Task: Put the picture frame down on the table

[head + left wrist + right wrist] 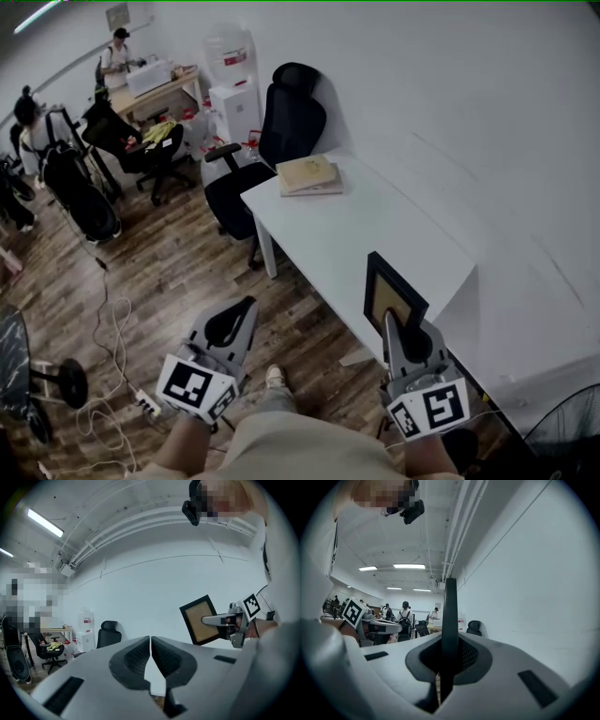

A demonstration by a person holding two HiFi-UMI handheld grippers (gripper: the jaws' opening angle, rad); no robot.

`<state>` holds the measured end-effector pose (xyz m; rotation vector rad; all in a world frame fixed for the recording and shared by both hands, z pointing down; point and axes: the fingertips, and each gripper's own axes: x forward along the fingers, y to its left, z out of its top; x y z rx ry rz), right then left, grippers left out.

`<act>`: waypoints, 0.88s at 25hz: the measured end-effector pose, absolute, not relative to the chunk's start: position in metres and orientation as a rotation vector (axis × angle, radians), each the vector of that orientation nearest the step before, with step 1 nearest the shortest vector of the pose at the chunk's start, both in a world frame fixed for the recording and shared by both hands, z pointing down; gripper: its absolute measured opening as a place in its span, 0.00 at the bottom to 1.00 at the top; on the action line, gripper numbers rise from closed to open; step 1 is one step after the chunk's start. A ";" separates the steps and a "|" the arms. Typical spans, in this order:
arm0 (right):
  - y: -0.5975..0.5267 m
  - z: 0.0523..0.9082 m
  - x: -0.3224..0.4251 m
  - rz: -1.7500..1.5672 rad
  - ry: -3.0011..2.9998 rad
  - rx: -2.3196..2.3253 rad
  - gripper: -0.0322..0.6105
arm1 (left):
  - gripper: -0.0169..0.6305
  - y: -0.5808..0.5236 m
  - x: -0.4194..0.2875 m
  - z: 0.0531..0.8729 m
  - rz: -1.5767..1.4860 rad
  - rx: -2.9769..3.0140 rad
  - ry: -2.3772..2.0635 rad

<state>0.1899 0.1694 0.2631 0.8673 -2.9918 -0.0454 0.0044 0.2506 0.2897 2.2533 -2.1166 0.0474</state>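
Grip status: the right gripper (pixel 395 330) is clamped on one edge of the black-bordered rectangular picture frame (pixel 393 294) with a tan panel. In the right gripper view the frame (pixel 450 620) appears edge-on as a thin dark strip pinched between the jaws. The left gripper (pixel 242 311) hangs over the wooden floor (pixel 178 272) with its jaws pressed together on nothing; in its own view they meet (pixel 150 654) with no gap.

Frame position: raised on edge in the air and slightly tilted, over the near corner of the white rectangular worktop (pixel 347 225). The left gripper view shows the frame (pixel 200 619) clear of any surface on the side it sees; contact at the far edge cannot be confirmed.

Governing relation: the frame projects forward from the right gripper, and open worktop lies directly below and ahead of it. The stack of tan books (pixel 309 174) sits at the far end, well apart.

Judgement: the placing step is in hand but not complete. The right gripper, being the nearer and the only one loaded, should lower and tip the frame flat, then part its jaws
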 end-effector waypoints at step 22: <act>0.065 0.285 0.046 0.073 -2.901 1.050 0.10 | 0.07 0.143 -0.143 0.310 0.062 2.367 -1.936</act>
